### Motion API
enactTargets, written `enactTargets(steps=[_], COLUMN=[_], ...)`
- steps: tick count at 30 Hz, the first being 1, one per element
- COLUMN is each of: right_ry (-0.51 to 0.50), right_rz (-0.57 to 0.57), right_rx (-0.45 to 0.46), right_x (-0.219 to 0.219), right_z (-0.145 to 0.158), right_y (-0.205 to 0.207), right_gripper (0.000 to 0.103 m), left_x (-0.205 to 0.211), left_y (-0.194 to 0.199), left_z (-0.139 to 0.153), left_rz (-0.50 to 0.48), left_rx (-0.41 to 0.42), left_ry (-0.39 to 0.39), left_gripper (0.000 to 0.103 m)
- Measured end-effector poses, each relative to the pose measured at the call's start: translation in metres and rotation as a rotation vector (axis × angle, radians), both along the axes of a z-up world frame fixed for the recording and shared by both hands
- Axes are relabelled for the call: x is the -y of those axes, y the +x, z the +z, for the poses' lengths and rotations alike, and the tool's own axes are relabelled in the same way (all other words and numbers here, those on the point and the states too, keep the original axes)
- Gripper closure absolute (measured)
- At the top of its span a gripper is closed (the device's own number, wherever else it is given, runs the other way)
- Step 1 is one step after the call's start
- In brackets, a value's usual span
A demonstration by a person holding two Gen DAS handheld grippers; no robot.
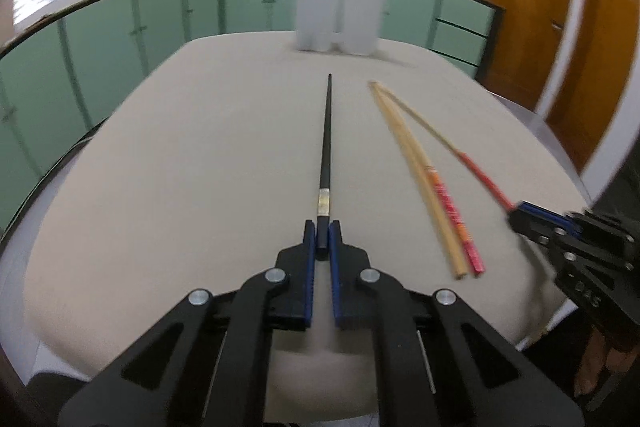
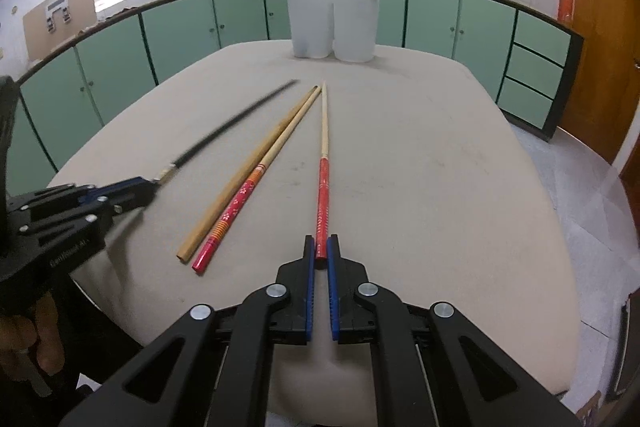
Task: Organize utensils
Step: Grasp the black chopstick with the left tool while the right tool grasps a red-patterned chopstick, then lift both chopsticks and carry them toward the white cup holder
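- The left claw (image 1: 322, 235) is clamped on the butt end of the black chopstick (image 1: 326, 135), which points away toward 12 o'clock with its tip low over the table (image 1: 180, 167).
- The right claw (image 2: 321, 250) is clamped on the butt of a red-handled chopstick (image 2: 323, 183), also aimed at 12 o'clock, toward the white holder (image 2: 334, 25).
- The holder stands at the far end of the table, in 2 joined cups. The left cup carries dark sticks and the right cup pale and red ones, so I judge that colours are being sorted.
- 2 loose chopsticks lie between the claws: a plain one (image 2: 244, 173) and a red-patterned one (image 2: 256, 179), side by side and touching near their tips.
- Both grips sit at the very end, so each stick is a long lever that can pivot in the pads. Lift slowly and keep the squeeze firm.
- Raise the tips clear of the table before moving forward, or they may drag or knock the loose pair.
- Tilt each stick toward upright before reaching the rim, then lower the tip in first: black to the left cup, red to the right.
- Keep the 2 sticks from crossing on the way.
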State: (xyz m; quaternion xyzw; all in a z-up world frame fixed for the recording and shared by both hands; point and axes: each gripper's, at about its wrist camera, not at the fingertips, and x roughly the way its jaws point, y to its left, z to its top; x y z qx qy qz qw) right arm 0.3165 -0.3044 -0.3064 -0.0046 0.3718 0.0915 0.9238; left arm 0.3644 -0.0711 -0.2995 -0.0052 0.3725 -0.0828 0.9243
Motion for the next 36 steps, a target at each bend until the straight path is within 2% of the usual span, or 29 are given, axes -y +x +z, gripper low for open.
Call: enactTargets(steps=[3,8,13,16,20,23,27,36], right_ry=[0.010,-0.012,-0.015,-0.011,0.020,0.064,0.064,0.057], right_rz=[-0.034,0.019,0.020,0.016,0.003,-0.018,-0.013,0.017], right_rx=[-0.001,0.011,0.021,0.021,0.000,-0.006,0.005,0.065], right_x=[-0.004,-0.018,-0.020,-0.020,-0.017,-0.010,-0.002,0.022], right_z=[0.000,0.000,-0.004,-0.004,0.006,0.025,0.060,0.145], right_y=[-0.005,-0.008,-0.005,-0.001,-0.002,-0.006,-0.012,-0.015], right_gripper=[0.097,0.096,0.095,0.096,0.096,0.097,0.097,0.097], left_x=[-0.003,-0.001,-0.001,-0.002,-0.006,-0.014,-0.022,-0.036], left_y=[-0.006,-0.009,-0.005,-0.002,-0.002,-0.007,-0.015,-0.030], left_z=[0.000,0.000,-0.001,-0.001,0.004,0.020,0.042,0.111], left_rz=[0.015,-0.014,-0.025,-0.022,-0.011,0.004,0.001,-0.041], left_rx=[-0.006,0.000,0.011,0.007,-0.030,-0.052,-0.057,0.021], left_ry=[0.007,0.007,0.001,-0.009,-0.031,-0.054,-0.066,-0.056], left_gripper=[0.097,0.092,0.088,0.096,0.097,0.097,0.097,0.097])
